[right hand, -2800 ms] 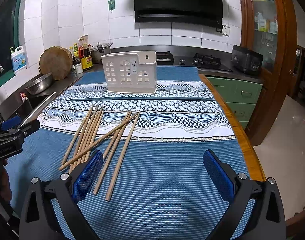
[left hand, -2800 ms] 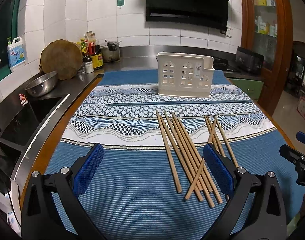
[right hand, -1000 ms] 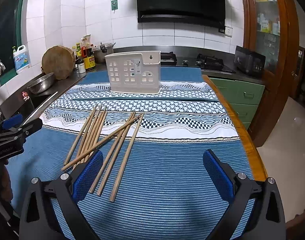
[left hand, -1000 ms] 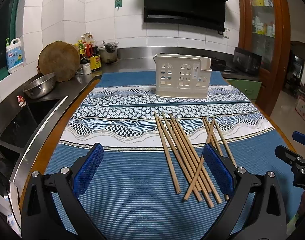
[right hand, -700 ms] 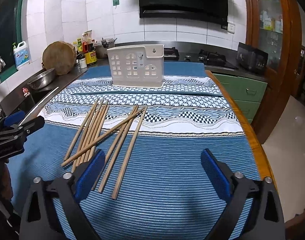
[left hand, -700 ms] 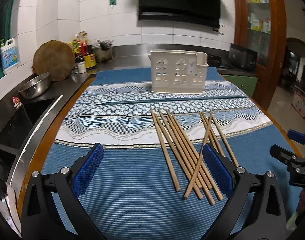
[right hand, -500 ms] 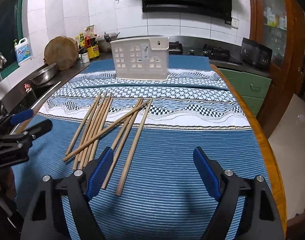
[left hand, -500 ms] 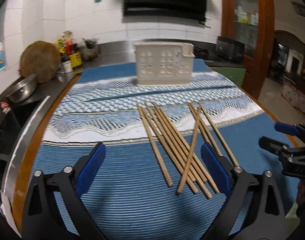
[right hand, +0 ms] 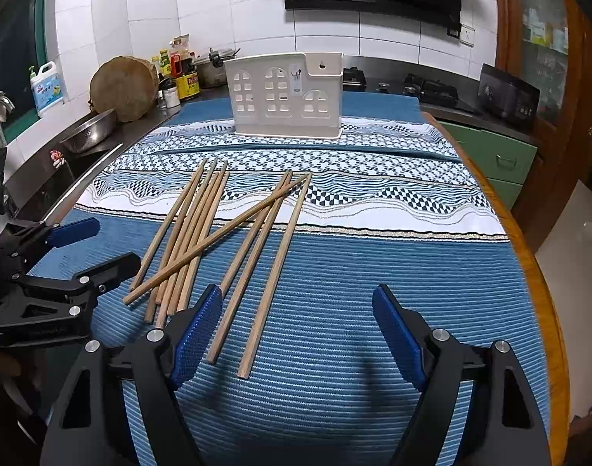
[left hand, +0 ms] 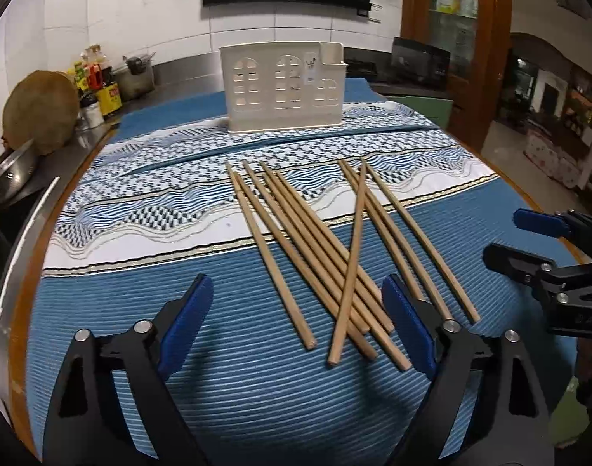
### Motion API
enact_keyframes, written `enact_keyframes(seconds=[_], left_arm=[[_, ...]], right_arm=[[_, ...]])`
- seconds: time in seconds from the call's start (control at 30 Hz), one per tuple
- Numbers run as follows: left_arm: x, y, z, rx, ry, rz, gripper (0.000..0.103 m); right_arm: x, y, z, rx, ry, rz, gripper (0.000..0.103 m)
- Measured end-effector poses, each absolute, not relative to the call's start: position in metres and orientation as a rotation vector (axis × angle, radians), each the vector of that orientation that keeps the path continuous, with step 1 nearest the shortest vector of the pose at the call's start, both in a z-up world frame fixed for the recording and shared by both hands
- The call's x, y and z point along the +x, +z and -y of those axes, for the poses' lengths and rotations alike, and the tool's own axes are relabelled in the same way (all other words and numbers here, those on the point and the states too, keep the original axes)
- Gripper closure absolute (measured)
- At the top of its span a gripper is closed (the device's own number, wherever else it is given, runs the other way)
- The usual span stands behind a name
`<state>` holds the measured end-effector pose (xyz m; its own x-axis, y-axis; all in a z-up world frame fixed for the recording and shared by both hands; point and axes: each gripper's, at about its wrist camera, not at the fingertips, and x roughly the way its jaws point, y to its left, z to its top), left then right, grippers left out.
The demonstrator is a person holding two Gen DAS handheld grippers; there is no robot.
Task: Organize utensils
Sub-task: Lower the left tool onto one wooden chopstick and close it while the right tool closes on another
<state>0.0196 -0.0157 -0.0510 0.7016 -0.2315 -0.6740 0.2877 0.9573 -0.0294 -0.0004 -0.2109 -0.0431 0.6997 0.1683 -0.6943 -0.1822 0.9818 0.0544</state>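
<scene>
Several wooden chopsticks (left hand: pixel 315 240) lie loose on the blue patterned cloth, one of them crossing the others. Behind them stands a white utensil holder (left hand: pixel 282 89) with window-shaped cut-outs, upright and apart from them. My left gripper (left hand: pixel 296 283) hovers over the near ends of the left bunch; its jaws are closing, the pads touching nothing. My right gripper (right hand: pixel 296 291) hangs over the near ends of the rightmost chopsticks (right hand: pixel 218 225); its jaws are closing too, with no contact. The holder (right hand: pixel 286 95) stands beyond them. Each gripper shows in the other's view: the left gripper (right hand: pixel 82 244) and the right gripper (left hand: pixel 528 233).
The blue cloth (right hand: pixel 412 272) covers a wooden table with a rim on the right (right hand: pixel 544 295). On the left counter are a steel bowl (right hand: pixel 90 132), a round chopping block (right hand: pixel 123 87), bottles (right hand: pixel 181 70) and a detergent jug (right hand: pixel 47 87). A stove (right hand: pixel 431 87) stands behind.
Both grippers have sunk toward the cloth and tipped further down, and their jaws have narrowed. The chopsticks and the holder have not moved.
</scene>
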Motion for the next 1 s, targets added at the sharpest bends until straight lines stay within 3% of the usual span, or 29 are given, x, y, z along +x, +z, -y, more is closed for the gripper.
enact_keyframes(seconds=[0.07,0.13,0.27,0.6,0.73,0.83,1.0], left_arm=[[0.02,-0.052,0.017,0.068,-0.312,-0.746,0.03],[0.02,-0.053,0.022,0.082,-0.332,-0.75,0.046],[0.02,-0.057,0.033,0.126,-0.365,-0.764,0.062],[0.02,-0.063,0.043,0.179,-0.445,-0.793,0.063],[0.026,-0.068,0.043,0.179,-0.463,-0.821,0.082],[0.026,-0.071,0.045,0.185,-0.472,-0.828,0.088],[0.03,-0.076,0.043,0.185,-0.474,-0.847,0.088]], right_arm=[[0.0,-0.045,0.211,-0.014,0.199,-0.777,0.029],[0.001,-0.047,0.211,-0.01,0.203,-0.784,0.032],[0.002,-0.049,0.212,0.001,0.211,-0.796,0.035],[0.004,-0.055,0.208,0.008,0.228,-0.811,0.038],[0.005,-0.058,0.206,0.009,0.238,-0.824,0.042],[0.006,-0.06,0.206,0.014,0.244,-0.831,0.048],[0.007,-0.063,0.203,0.019,0.254,-0.844,0.051]])
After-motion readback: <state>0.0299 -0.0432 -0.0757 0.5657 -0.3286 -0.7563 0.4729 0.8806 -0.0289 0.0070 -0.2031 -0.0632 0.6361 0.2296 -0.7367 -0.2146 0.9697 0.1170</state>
